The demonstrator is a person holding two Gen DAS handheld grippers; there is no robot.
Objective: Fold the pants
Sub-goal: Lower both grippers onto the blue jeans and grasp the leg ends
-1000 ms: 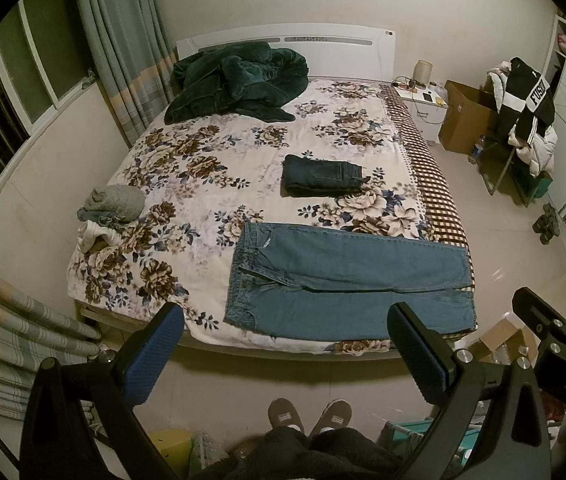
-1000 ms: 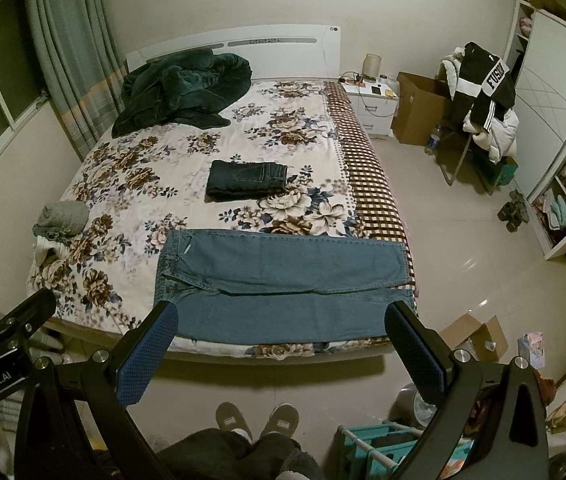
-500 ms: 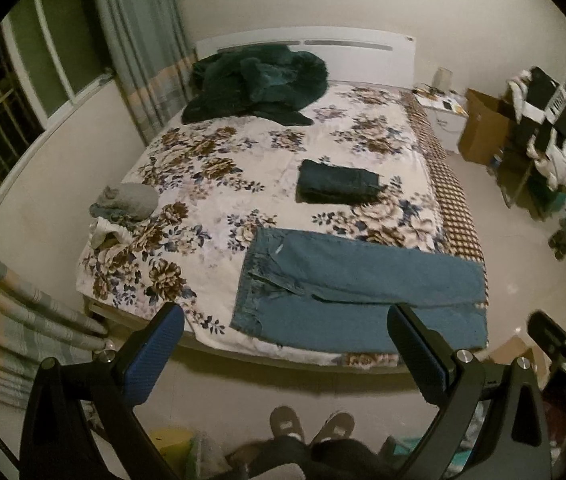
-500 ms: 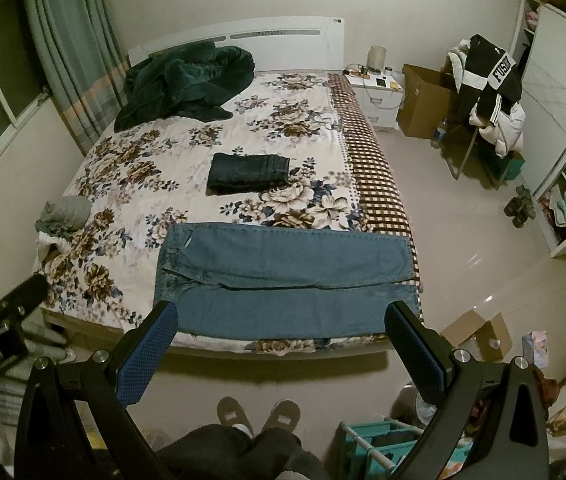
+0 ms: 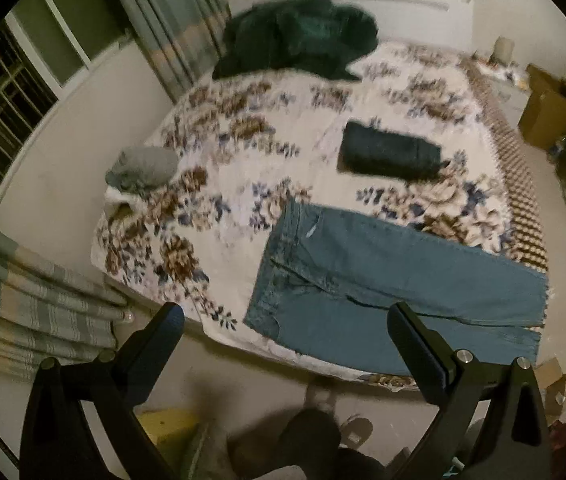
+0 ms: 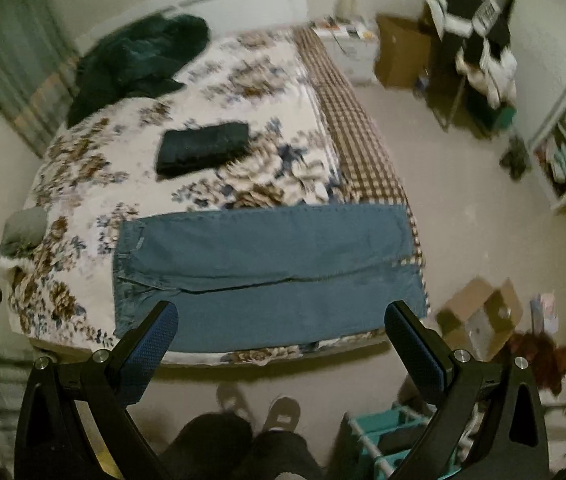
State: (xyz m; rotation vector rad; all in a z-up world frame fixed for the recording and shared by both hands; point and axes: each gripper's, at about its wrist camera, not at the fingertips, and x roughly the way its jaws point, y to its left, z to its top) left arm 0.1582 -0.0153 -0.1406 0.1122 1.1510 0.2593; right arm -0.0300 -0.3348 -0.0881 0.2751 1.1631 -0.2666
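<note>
Folded dark pants (image 6: 203,146) lie beyond the jeans (image 6: 271,276).

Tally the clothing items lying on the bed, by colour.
Light blue: 1, the jeans spread flat at the near edge.
Dark navy: 1, the folded pants.
Dark green: 1, the bundled fleece garment by the headboard.
Grey: 1, the rumpled garment at the left edge.
Total: 4
</note>
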